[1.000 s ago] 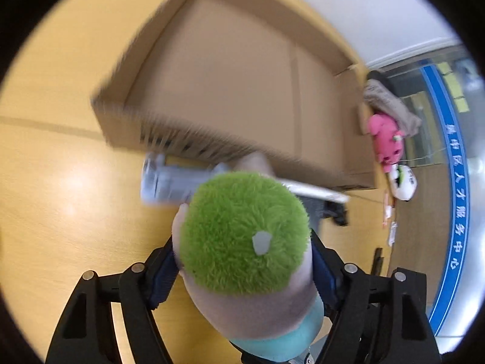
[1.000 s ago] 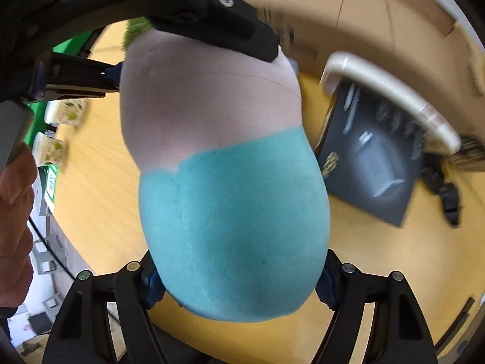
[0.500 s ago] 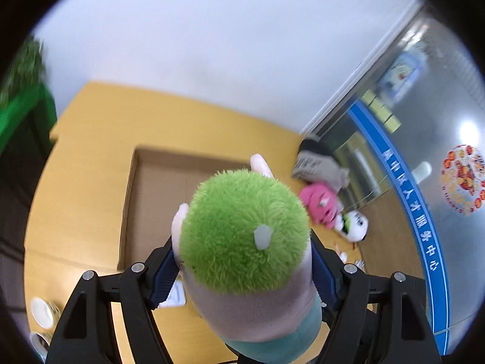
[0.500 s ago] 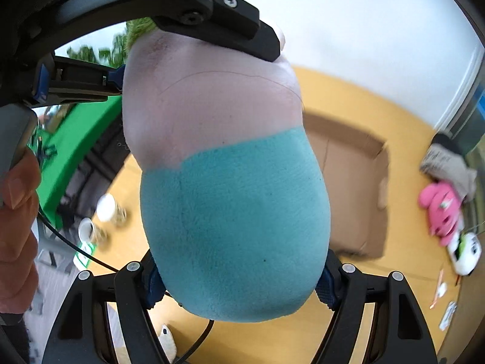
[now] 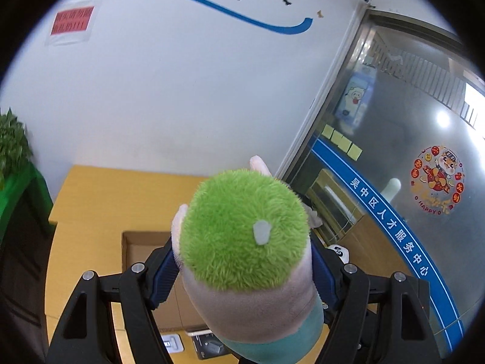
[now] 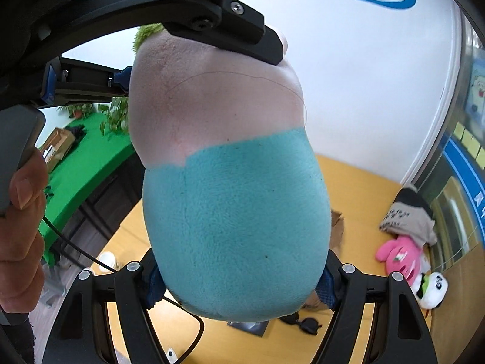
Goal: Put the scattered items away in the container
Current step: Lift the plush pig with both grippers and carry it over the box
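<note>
box: cardboard box (image 5: 142, 251) lies open on the desk (image 5: 100, 194), below the toy; inside mostly hidden by the grippers, the visible part shows only bare cardboard
plush toy: green-haired, pink and teal plush toy (image 5: 245, 242) held in the air above desk and box, both grippers on it
left gripper: left gripper (image 5: 242, 270) fingers clamped on the toy's pink upper body, blue pads pressed into its sides
right gripper: right gripper (image 6: 239, 282) fingers clamped on the teal lower body
desk: yellow wood; dark flat packet (image 5: 209, 348) and small white item (image 5: 172, 342) lie beyond the box's near edge; black sunglasses (image 6: 300, 323) nearby
desk right edge: pink plush (image 6: 400, 254), panda plush (image 6: 433, 288), grey folded cloth (image 6: 409, 221) in a cluster
room: white wall with blue swoosh, red sign (image 5: 72, 21), glass door (image 5: 409, 157), green table (image 6: 78, 163) with plants
</note>
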`<state>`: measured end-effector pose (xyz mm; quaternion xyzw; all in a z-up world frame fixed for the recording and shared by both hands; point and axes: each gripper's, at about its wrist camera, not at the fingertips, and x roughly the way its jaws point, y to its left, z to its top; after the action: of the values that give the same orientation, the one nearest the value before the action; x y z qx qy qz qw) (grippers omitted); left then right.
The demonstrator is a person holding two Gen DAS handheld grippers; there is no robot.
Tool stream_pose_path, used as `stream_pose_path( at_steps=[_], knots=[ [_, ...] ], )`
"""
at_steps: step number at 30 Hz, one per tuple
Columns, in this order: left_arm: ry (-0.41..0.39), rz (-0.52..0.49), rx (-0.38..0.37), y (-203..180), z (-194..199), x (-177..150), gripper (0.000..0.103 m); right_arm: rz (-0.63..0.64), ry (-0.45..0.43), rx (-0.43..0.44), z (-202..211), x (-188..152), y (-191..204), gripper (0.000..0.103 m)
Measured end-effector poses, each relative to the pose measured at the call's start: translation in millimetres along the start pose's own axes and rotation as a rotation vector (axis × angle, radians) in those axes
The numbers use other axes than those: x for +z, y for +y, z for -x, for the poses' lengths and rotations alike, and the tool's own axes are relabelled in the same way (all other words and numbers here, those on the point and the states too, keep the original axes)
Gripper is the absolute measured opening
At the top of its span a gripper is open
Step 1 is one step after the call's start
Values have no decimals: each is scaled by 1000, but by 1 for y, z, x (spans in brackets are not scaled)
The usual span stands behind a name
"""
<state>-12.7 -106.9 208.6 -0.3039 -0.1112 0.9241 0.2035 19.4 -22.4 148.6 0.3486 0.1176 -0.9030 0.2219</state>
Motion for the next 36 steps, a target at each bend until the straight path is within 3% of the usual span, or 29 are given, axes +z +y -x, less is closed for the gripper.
stream_pose_path(
  at_steps=[10,19,32,36],
  knots=[
    [-12,-25,-13,-3,-7,25,75,1,-60,-2,4,37,-5,81],
    [17,-8,-15,34,-48,43,75,-7,-49,19,-42,70,-12,81],
    [141,59,10,131,-188,45,75,-47,107,81,-205,101,-36,81],
    [223,88,18,171,-243,33,75,-70,175,109,-266,100,-41,81]
  ],
)
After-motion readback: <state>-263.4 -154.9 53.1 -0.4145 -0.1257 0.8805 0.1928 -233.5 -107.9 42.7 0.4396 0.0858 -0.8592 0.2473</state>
